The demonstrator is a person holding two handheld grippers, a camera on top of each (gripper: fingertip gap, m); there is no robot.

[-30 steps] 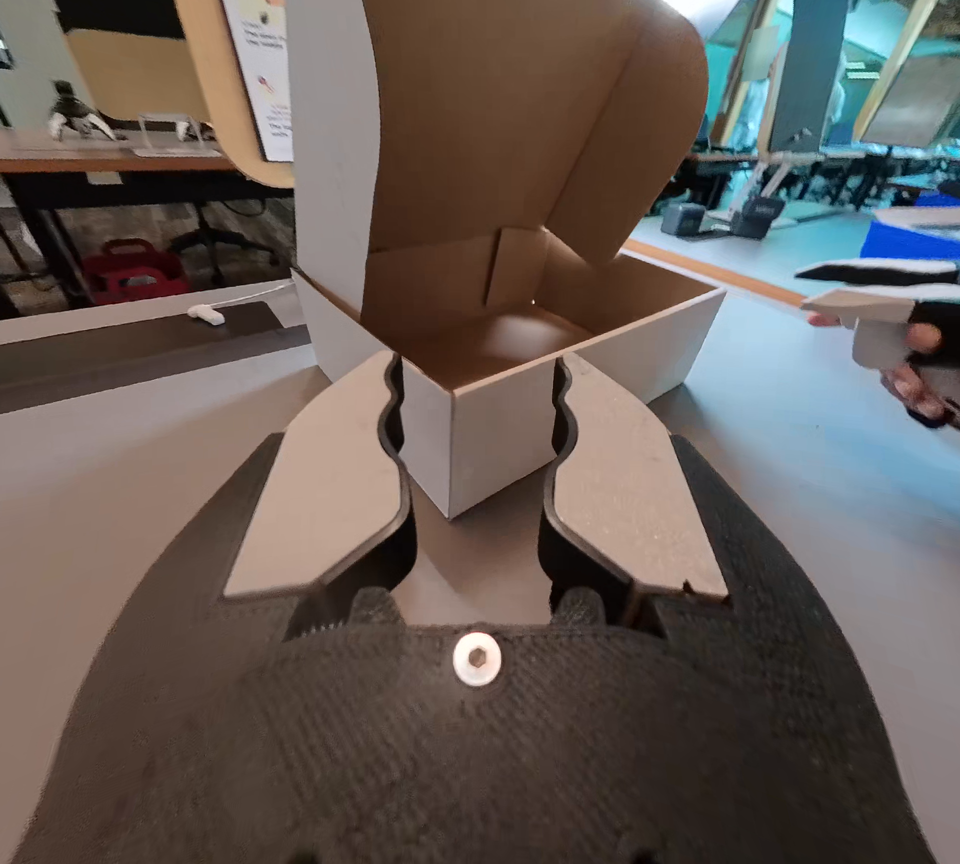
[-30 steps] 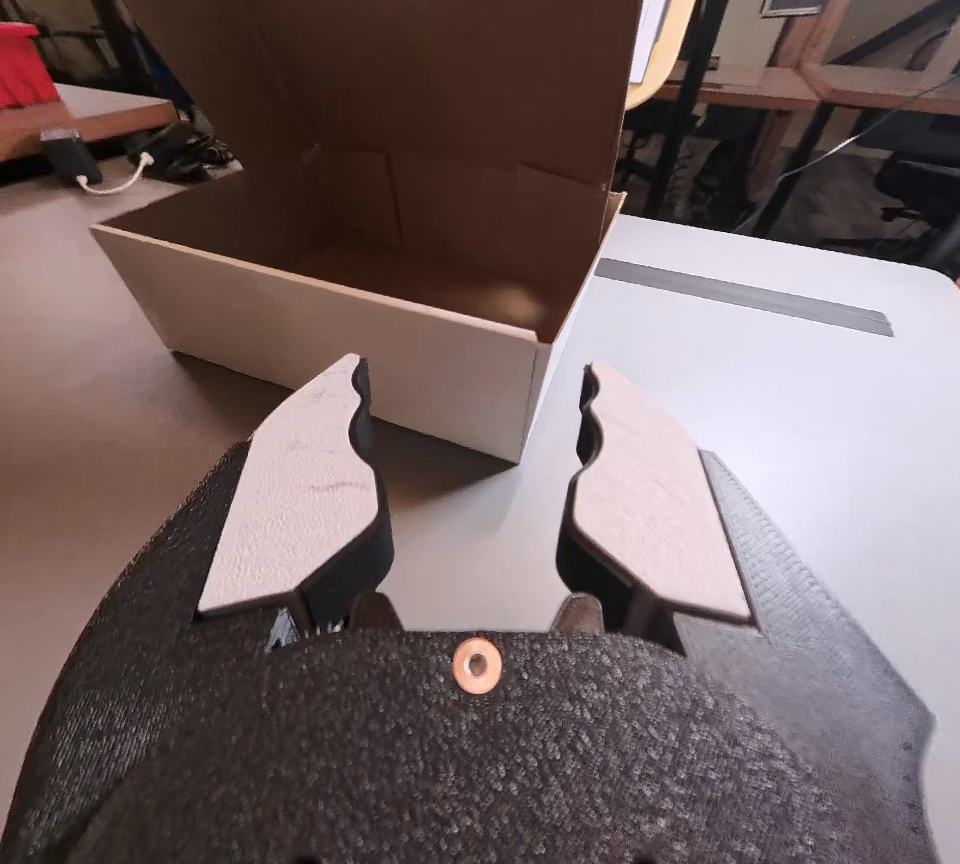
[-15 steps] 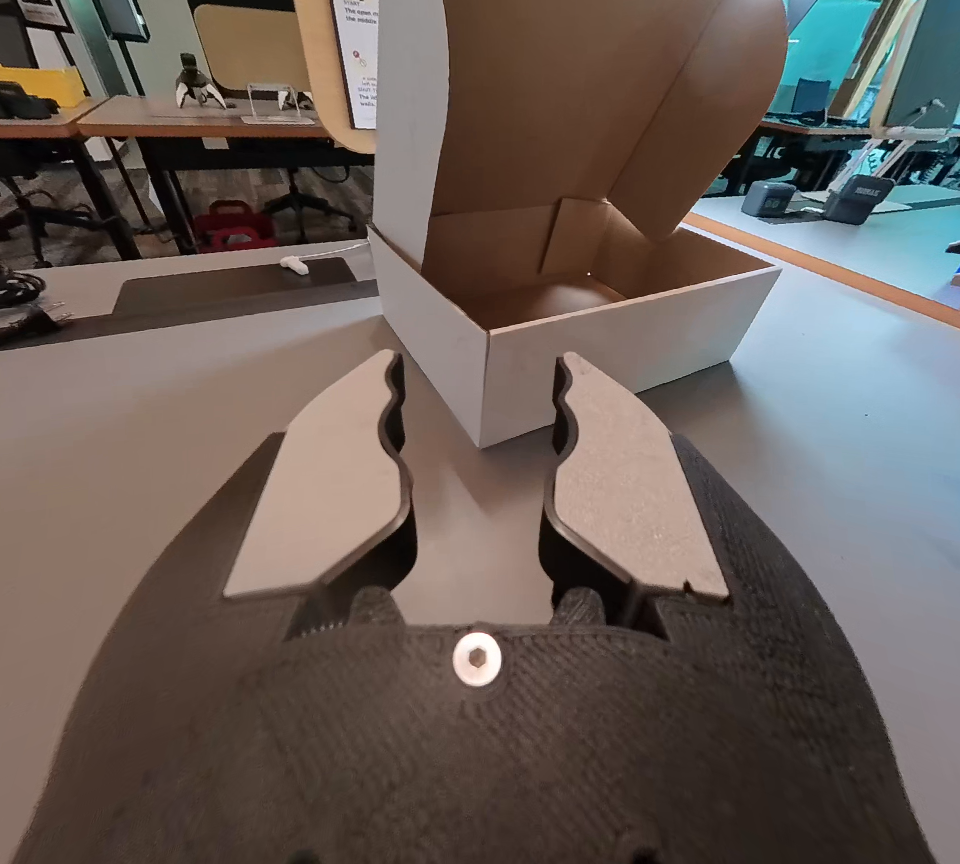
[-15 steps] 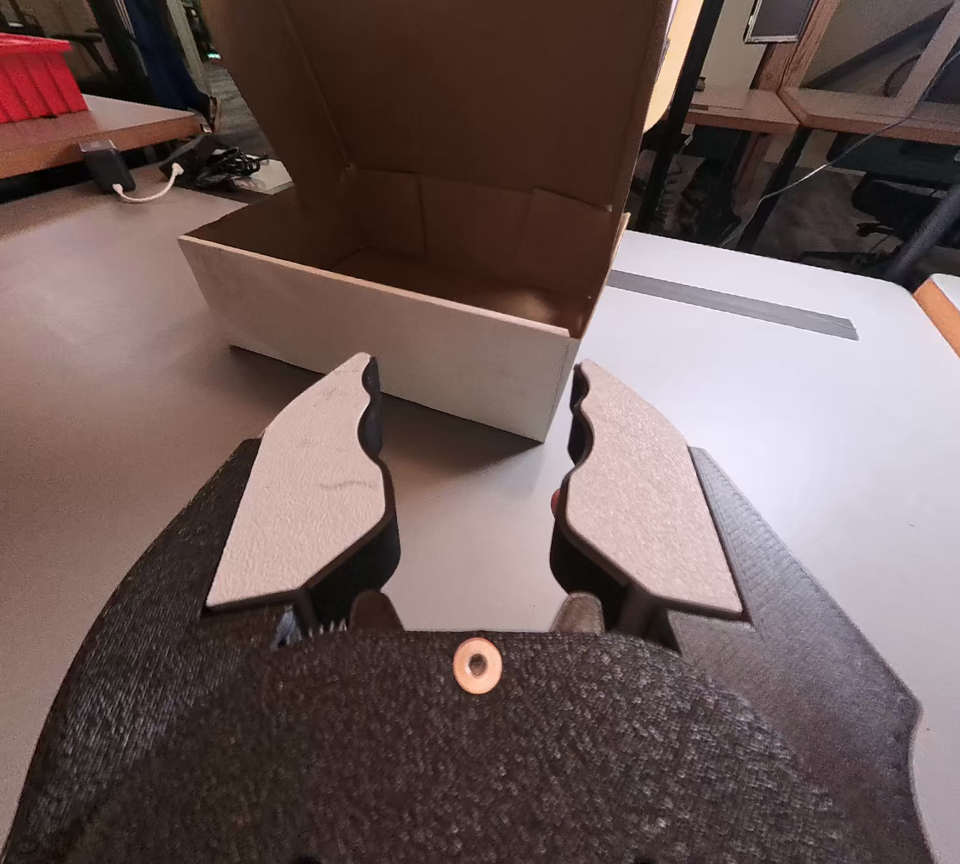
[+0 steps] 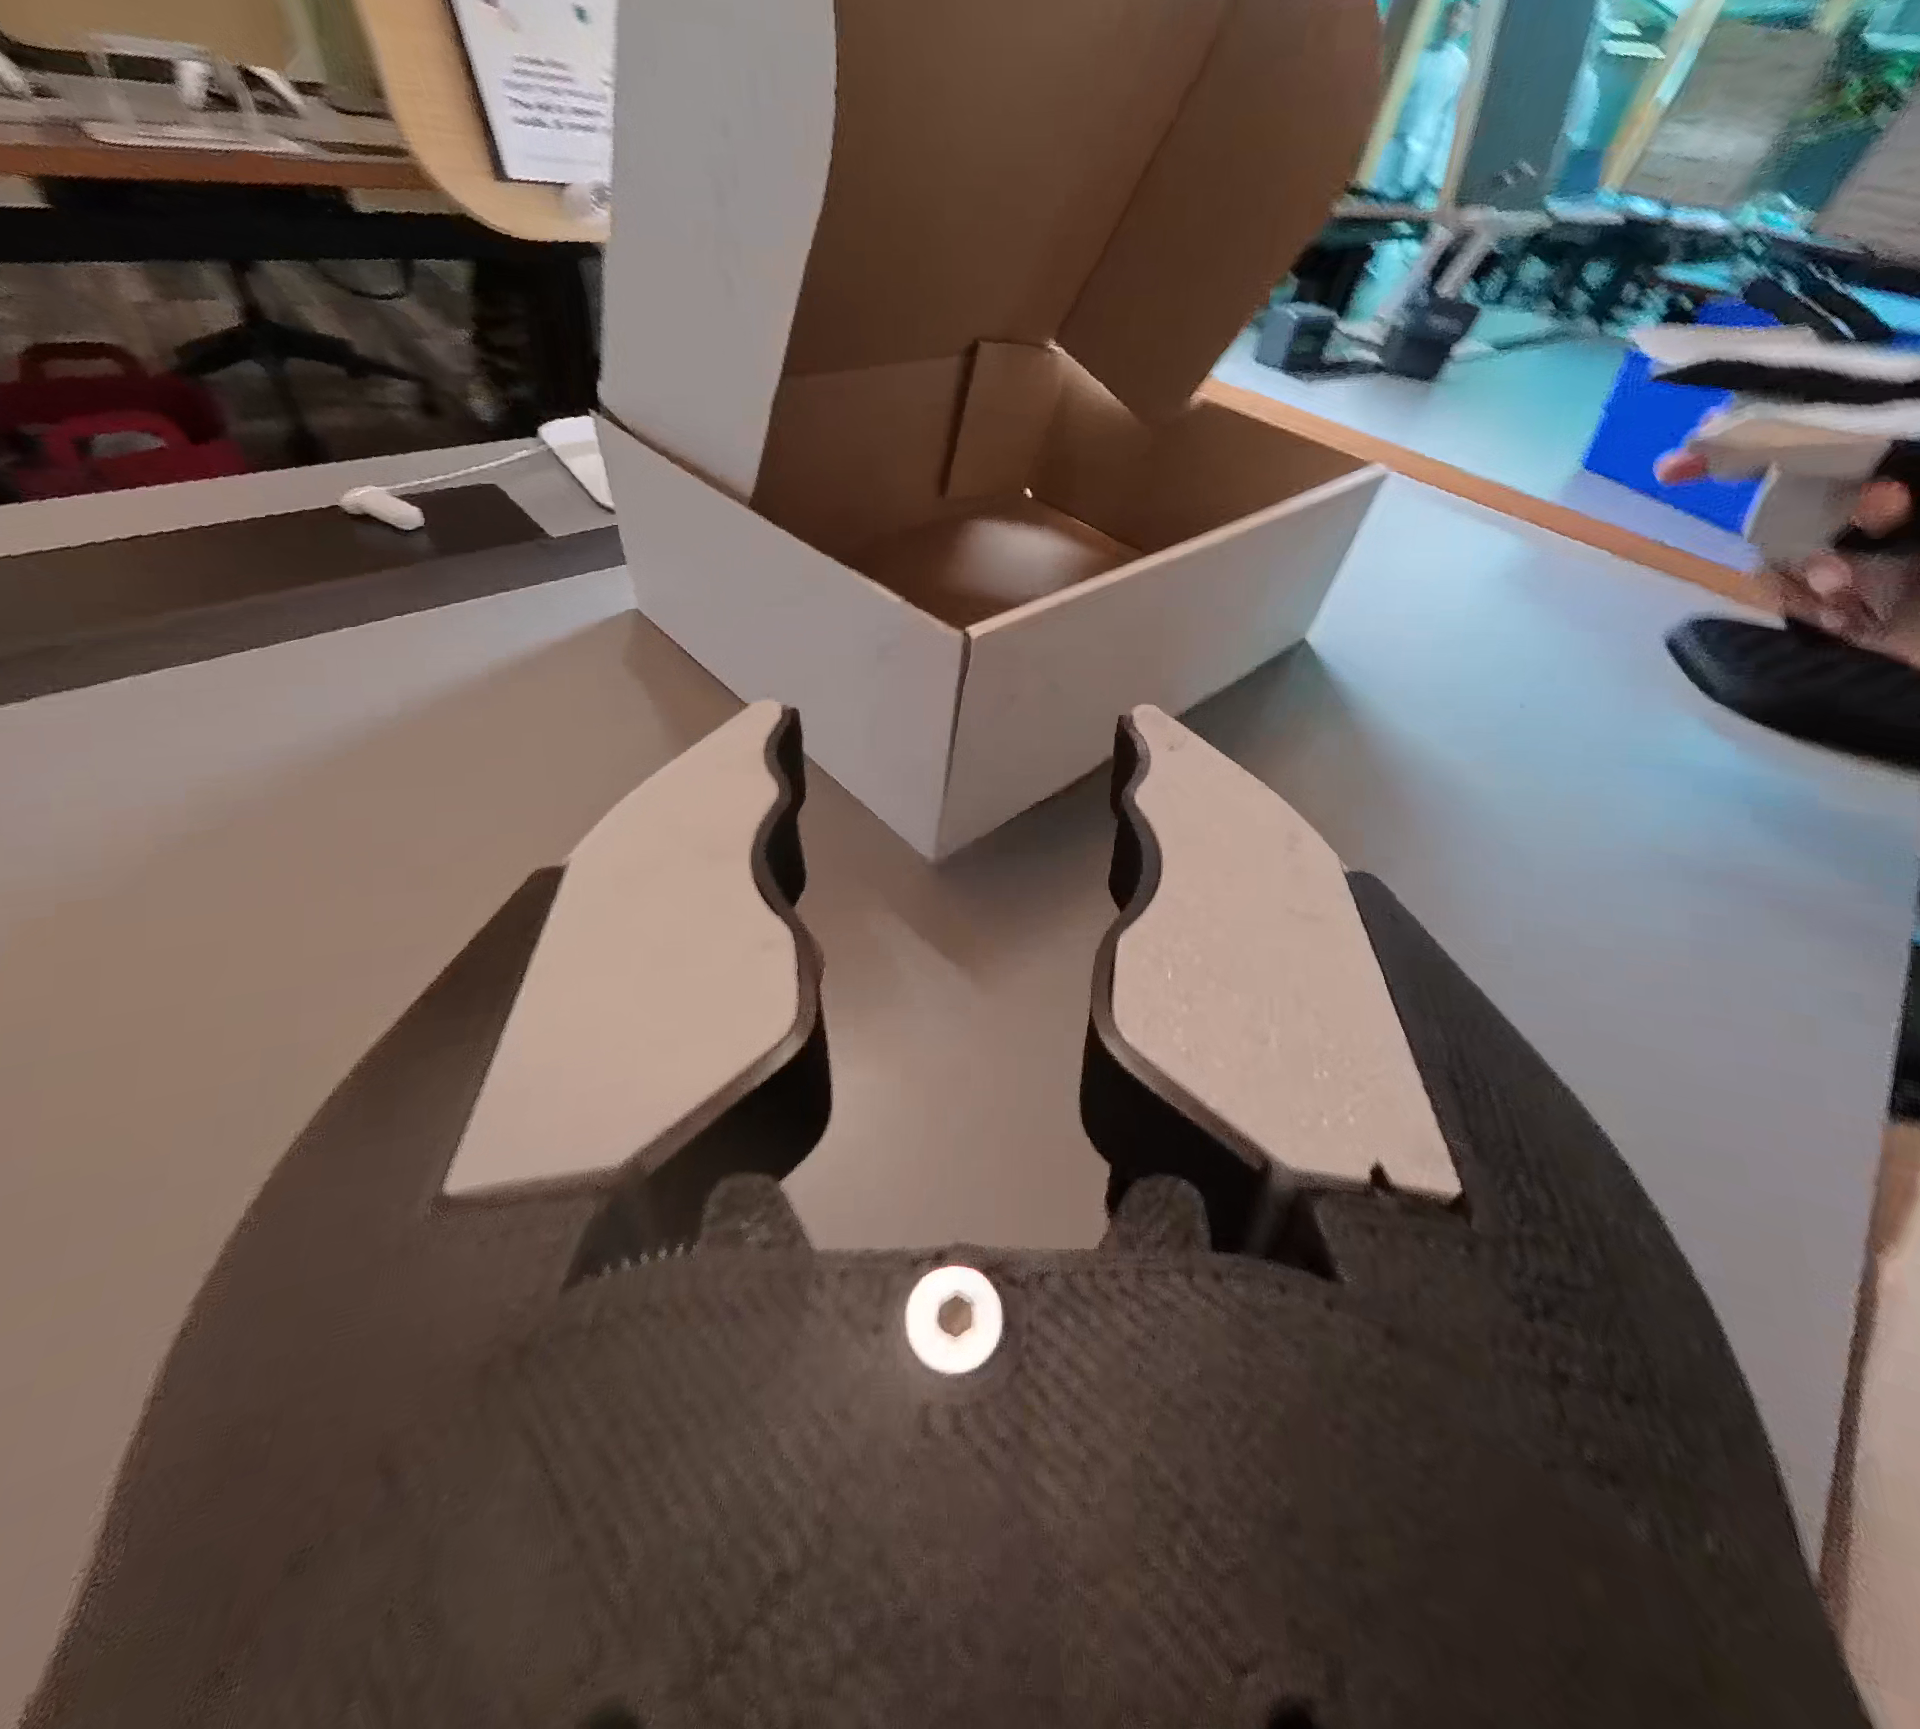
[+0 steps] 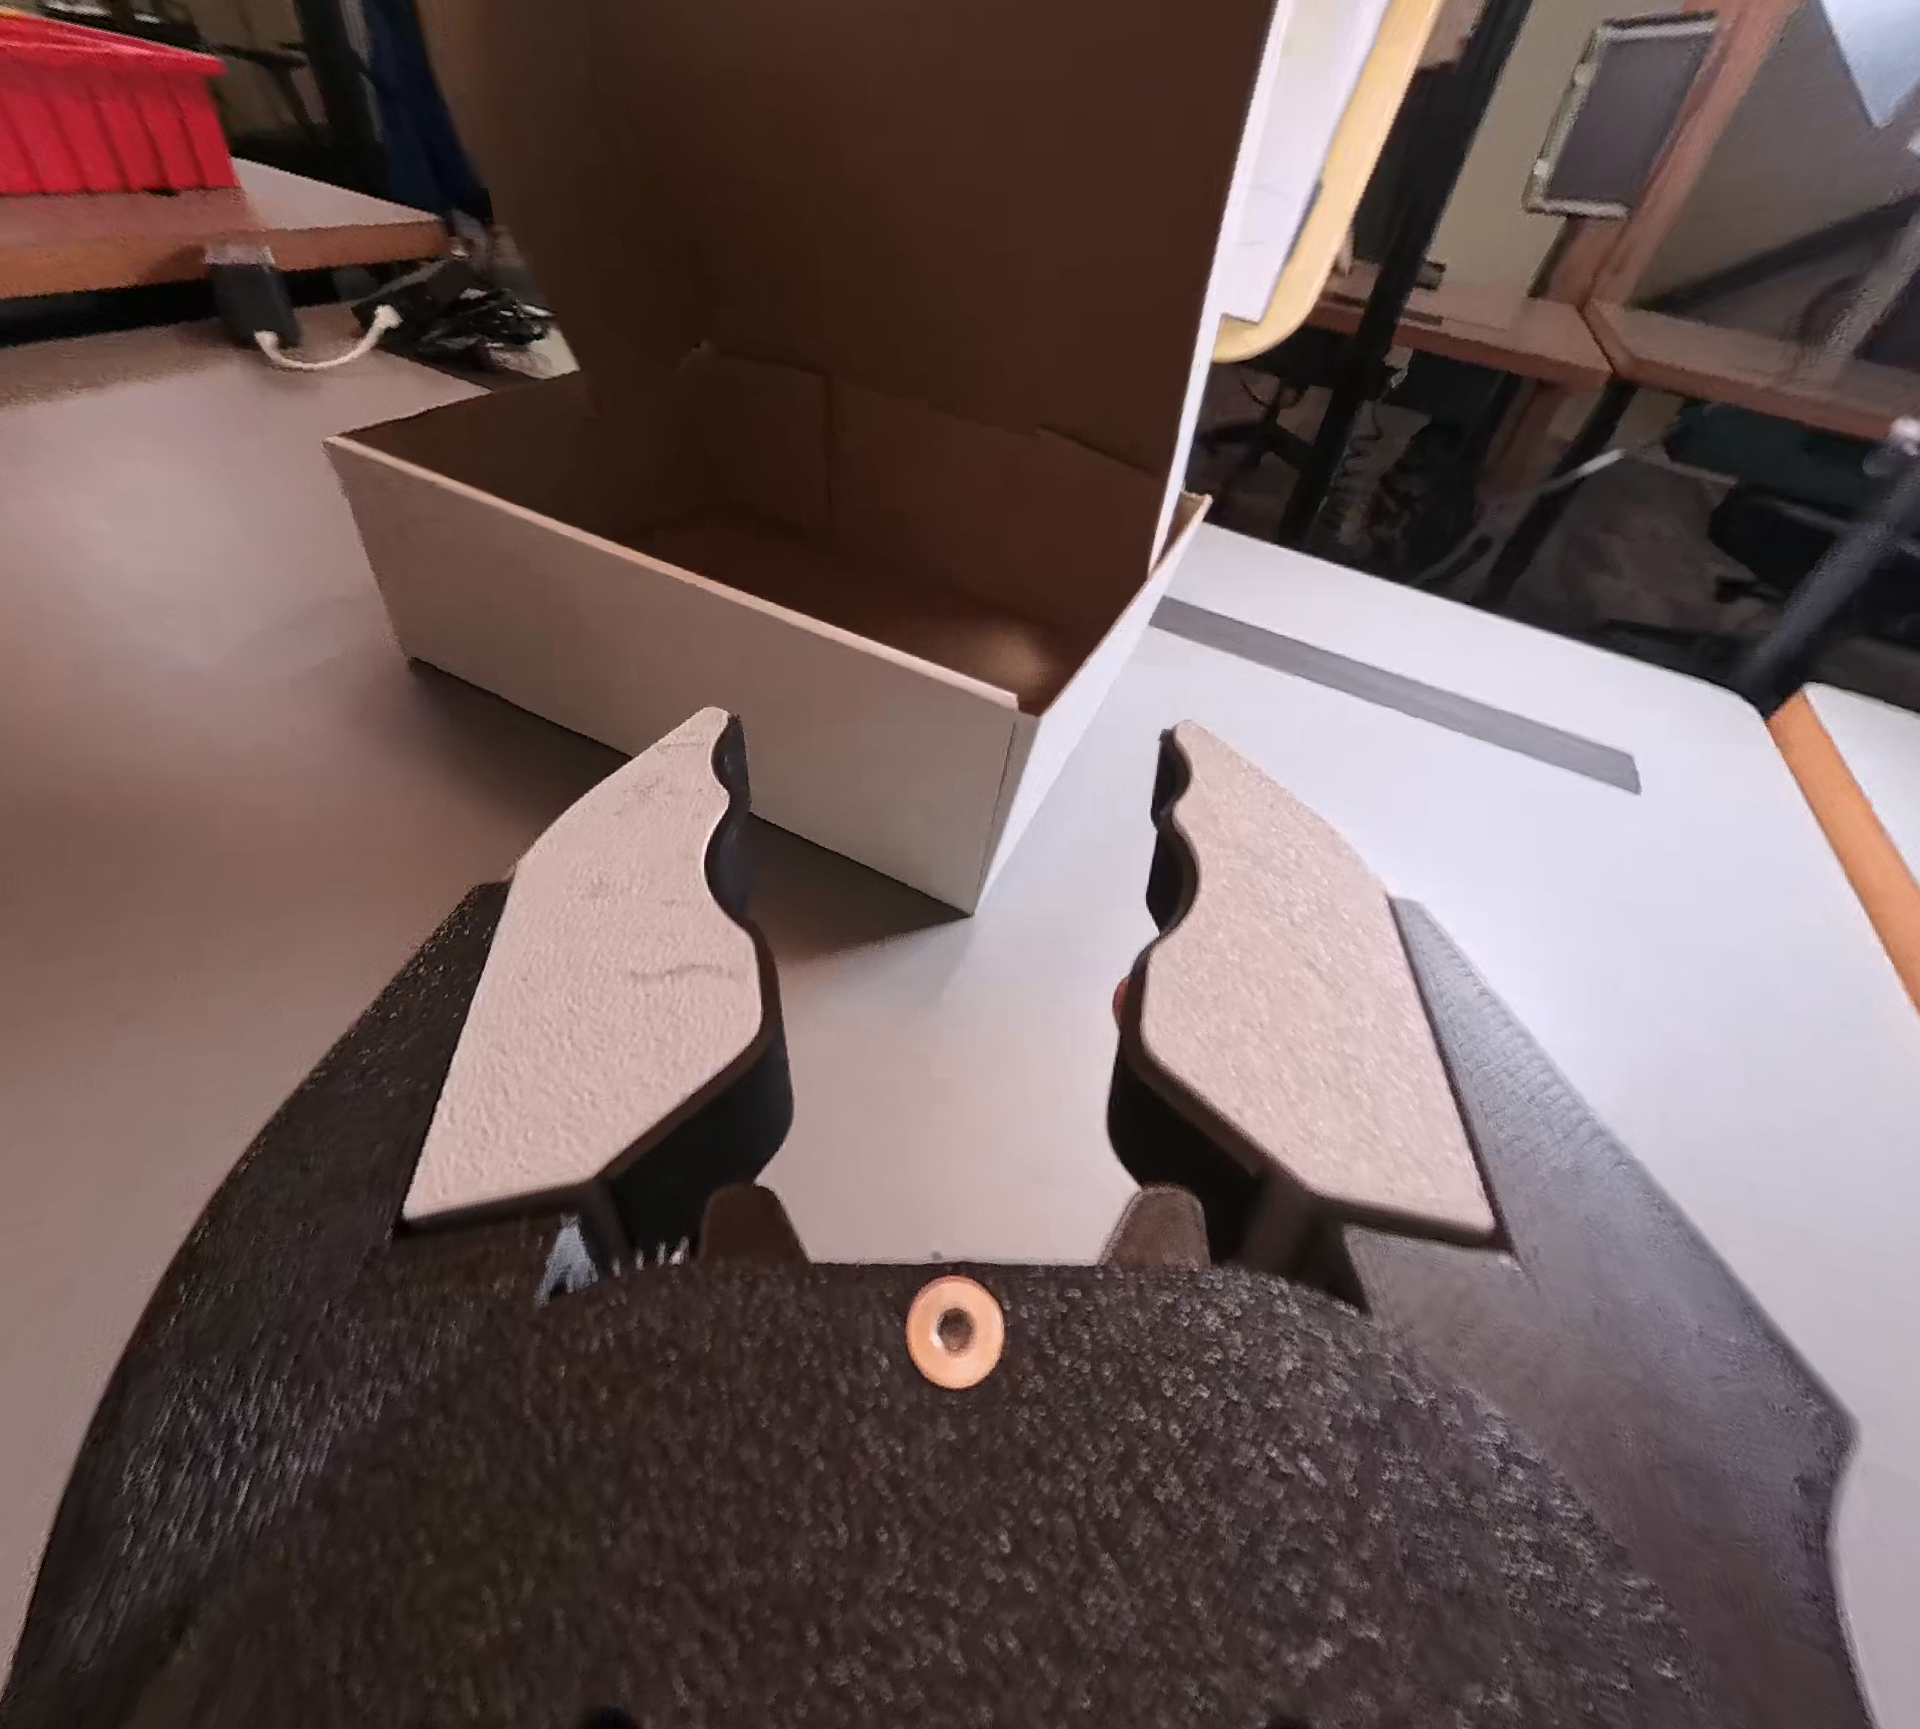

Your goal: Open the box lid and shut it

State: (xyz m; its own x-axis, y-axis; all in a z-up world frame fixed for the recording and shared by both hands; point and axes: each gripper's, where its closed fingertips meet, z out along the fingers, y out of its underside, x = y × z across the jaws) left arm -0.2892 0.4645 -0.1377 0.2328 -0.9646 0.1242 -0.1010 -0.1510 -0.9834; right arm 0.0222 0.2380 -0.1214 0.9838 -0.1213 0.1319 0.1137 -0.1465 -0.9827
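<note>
A white cardboard box [image 5: 1049,703] with a brown inside stands on the grey table, and its lid [image 5: 1039,121] stands upright and open. My left gripper [image 5: 956,734] is open and empty, just short of the box's near corner. In the right wrist view the box [image 6: 727,671] shows from its long side with the lid [image 6: 883,121] raised. My right gripper [image 6: 951,744] is open and empty, close to the box's near right corner. The right gripper [image 5: 1797,432], held by a hand, also shows at the right edge of the left wrist view.
A dark strip [image 5: 260,567] runs across the table behind the box, with a small white object [image 5: 384,507] on it. The strip also shows in the right wrist view [image 6: 1392,692]. A red crate [image 6: 104,110] and cables [image 6: 457,318] lie on a far desk. An orange table edge [image 6: 1839,827] runs at right. Some 40 centimeters of space lies between my two pairs of fingers.
Both grippers stay open. The left view has swung so the right gripper is back in sight at its right edge. The right gripper has shifted relative to the box; the lid stays upright.
</note>
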